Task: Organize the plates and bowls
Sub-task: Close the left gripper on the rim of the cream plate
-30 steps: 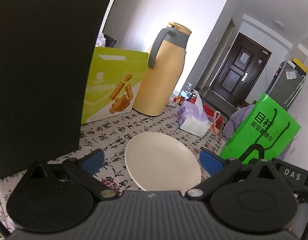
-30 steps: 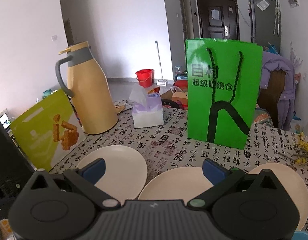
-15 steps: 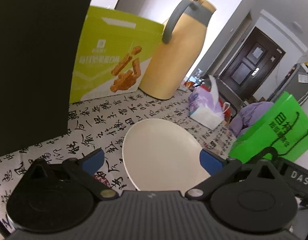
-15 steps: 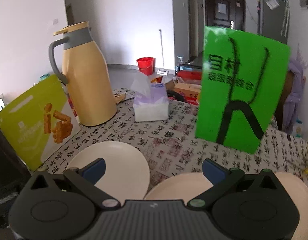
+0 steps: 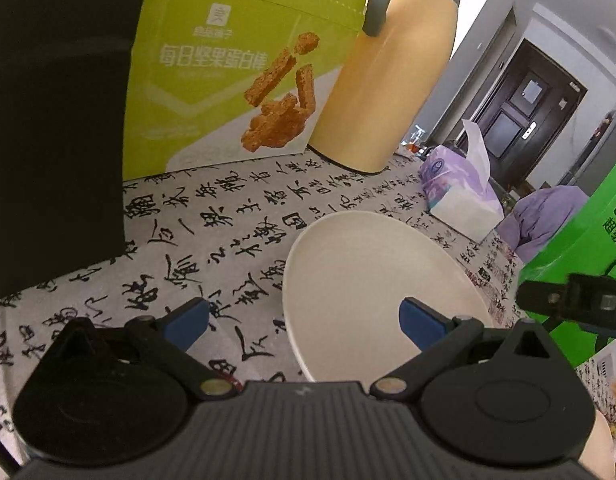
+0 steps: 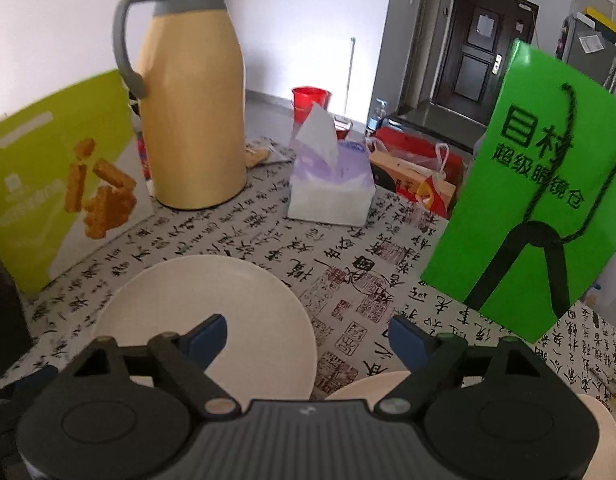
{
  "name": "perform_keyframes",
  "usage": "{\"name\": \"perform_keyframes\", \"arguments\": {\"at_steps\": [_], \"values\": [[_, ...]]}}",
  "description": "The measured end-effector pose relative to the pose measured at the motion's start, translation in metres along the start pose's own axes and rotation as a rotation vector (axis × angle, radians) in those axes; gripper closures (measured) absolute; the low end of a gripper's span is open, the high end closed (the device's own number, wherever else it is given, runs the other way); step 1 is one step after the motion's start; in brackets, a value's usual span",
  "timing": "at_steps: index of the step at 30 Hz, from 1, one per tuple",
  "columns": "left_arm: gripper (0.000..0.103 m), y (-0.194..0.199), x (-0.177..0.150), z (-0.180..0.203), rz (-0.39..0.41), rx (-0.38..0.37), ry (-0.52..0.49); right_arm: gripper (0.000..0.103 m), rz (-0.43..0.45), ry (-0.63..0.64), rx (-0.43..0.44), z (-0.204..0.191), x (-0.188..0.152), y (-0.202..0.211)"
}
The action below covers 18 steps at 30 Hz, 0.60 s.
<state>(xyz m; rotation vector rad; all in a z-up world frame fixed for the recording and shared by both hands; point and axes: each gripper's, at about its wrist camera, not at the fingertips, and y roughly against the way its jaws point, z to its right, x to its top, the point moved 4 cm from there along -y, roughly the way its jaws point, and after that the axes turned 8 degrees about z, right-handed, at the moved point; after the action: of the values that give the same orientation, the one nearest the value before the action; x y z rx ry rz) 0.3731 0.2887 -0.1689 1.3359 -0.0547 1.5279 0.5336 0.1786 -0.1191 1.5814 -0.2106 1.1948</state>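
Straddling plate (image 5: 372, 280) rim, left gripper (image 5: 304, 320) spread

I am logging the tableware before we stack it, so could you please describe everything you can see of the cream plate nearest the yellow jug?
The cream plate is round, plain and matte, with a shallow raised rim; its material cannot be told. It looks clean and empty and lies flat, right way up, on the calligraphy-print tablecloth, in front of the yellow jug and the snack box, touching neither. The left gripper and the right gripper stand over its near edges, the right gripper's jaws closing; no contact is visible.
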Motion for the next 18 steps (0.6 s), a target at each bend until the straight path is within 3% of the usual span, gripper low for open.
{"name": "perform_keyframes", "arguments": {"at_steps": [9, 18], "values": [[0.0, -0.007, -0.005, 0.001, -0.035, -0.037, 0.004, 0.016, -0.071, -0.026, -0.115, 0.01, -0.008, -0.038], [0.0, -0.01, -0.004, -0.002, -0.066, -0.056, 0.031, 0.016, -0.074, 0.005, -0.132, 0.009, -0.008, -0.051]]}}
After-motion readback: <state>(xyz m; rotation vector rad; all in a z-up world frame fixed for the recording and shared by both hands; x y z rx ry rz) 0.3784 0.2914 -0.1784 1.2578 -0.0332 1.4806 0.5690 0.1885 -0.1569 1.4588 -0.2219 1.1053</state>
